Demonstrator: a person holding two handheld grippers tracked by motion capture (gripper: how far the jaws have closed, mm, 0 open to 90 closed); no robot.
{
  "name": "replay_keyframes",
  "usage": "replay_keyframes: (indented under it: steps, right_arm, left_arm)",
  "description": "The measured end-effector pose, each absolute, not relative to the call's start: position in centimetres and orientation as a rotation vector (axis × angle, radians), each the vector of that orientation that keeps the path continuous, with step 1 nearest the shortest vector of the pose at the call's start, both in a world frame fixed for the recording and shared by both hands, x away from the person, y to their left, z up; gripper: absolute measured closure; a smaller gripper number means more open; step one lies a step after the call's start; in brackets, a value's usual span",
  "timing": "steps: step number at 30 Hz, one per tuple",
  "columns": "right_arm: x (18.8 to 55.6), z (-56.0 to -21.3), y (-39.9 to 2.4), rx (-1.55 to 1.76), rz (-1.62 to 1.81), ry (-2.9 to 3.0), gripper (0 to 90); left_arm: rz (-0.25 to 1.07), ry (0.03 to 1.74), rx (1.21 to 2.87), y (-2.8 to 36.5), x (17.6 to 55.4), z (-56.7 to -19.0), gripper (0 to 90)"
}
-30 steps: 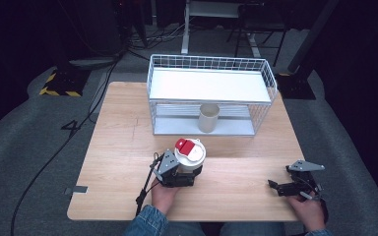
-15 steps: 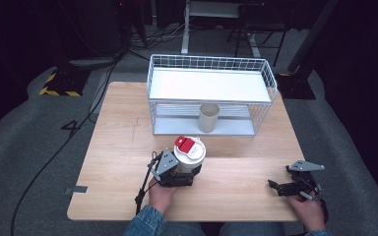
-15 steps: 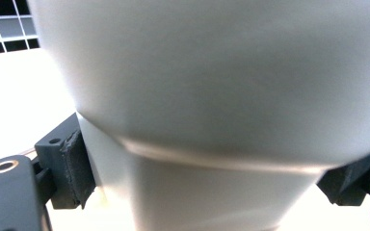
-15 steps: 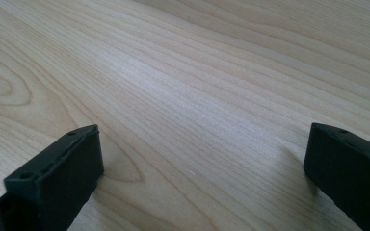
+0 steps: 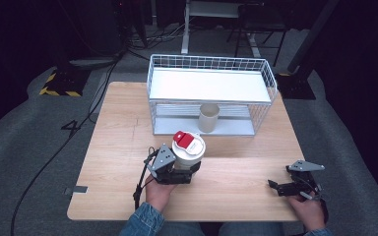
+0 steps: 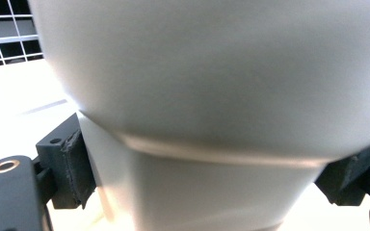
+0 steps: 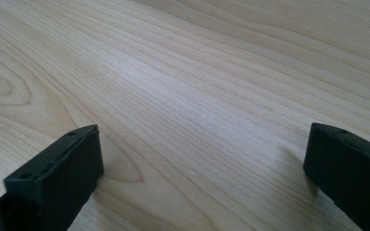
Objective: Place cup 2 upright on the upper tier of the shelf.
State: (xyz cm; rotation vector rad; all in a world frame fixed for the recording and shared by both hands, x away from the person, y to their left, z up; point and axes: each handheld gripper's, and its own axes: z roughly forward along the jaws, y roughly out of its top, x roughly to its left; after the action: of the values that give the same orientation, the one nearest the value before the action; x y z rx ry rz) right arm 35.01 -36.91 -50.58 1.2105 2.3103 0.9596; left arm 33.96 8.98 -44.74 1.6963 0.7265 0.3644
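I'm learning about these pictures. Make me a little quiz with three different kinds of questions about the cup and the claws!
1. True or false: the left claw is shut on the white cup with the red lid.
2. Pick one. What stands on the lower shelf of the white wire rack? A) a beige cup B) a green bottle C) a spoon
3. Fill the gap: the right claw is open and has only the wooden ____ between its jaws.

Key
1. True: its jaws press on both sides of the cup.
2. A, the beige cup.
3. Table.
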Motion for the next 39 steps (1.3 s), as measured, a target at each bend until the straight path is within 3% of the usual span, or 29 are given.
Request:
replay_keyframes:
  steps: [39]
  right_arm:
    - [35.1,-50.6,-36.6,1.214,0.956,2.305,0.4]
  left_arm:
    - [0.336,0.646,1.691,10.3,35.5,-37.4,13.0]
